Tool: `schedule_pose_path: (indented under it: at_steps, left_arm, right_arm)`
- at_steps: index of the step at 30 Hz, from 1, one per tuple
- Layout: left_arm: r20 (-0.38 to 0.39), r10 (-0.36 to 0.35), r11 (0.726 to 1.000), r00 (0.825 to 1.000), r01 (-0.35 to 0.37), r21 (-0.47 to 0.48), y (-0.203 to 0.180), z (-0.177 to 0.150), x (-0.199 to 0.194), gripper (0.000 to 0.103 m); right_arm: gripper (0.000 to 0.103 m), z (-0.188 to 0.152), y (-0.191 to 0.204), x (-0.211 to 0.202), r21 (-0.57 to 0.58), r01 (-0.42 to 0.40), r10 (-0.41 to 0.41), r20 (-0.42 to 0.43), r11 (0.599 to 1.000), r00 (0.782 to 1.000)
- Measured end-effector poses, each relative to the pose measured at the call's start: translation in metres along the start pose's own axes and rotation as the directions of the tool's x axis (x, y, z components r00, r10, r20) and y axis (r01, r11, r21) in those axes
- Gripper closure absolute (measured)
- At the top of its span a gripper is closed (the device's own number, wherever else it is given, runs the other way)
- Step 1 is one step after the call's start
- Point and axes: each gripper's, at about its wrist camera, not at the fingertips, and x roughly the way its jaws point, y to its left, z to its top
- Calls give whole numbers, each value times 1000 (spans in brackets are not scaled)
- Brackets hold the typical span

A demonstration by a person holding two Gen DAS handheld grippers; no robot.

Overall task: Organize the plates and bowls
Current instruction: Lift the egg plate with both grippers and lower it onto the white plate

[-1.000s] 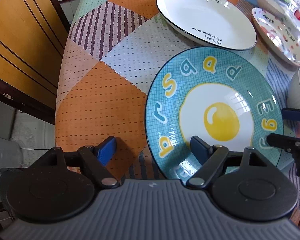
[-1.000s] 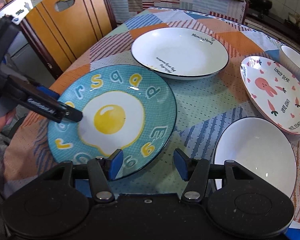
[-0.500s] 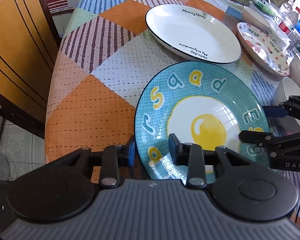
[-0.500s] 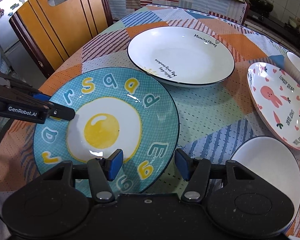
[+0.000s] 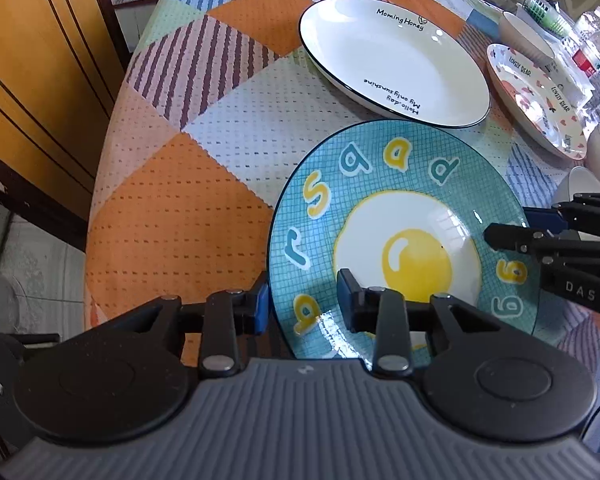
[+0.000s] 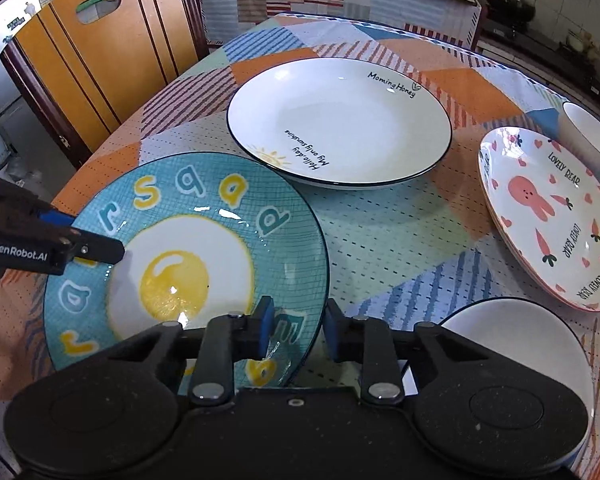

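Here 2 grippers, left gripper and right gripper, straddle 1 egg plate.

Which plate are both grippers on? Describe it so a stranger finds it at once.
On the patchwork tablecloth, look at the edge nearest the wooden chair. The teal plate lies there, beside the white plate. Only it shows a fried egg ringed by letters.

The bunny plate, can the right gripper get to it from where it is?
Probably not right away. The right gripper sits astride the egg plate's rim, so it is busy. The bunny plate lies off to its right with only bare tablecloth between them, so once it lets go the way looks free.
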Motion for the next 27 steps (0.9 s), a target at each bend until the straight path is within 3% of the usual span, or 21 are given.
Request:
schedule_pose_path:
  at_steps: [4, 7, 11, 19, 27]
  left_arm:
    - [16, 23, 999, 1000, -23, 39, -7, -3, -7, 71]
    - [17, 19, 999, 1000, -20, 30, -6, -2, -14, 71]
    - [29, 19, 999, 999, -20, 33, -6, 1, -24, 71]
    - [51, -1, 999, 999, -2, 44, -9, 12, -50, 71]
    - [91, -8, 998, 996, 3, 58, -16, 34, -73, 71]
  right_arm:
    - [81, 1, -15, -6, 56, -68, 68, 2, 996, 998]
    - [81, -4, -11, -15, -22, -82, 82, 27, 996, 996]
    - [81, -6, -19, -24, 9, -154, 154, 32, 988, 988]
    - [81, -9, -25, -44, 64, -207, 201, 87, 976, 976]
    - [87, 12, -37, -67, 96, -210, 195, 146, 973, 970]
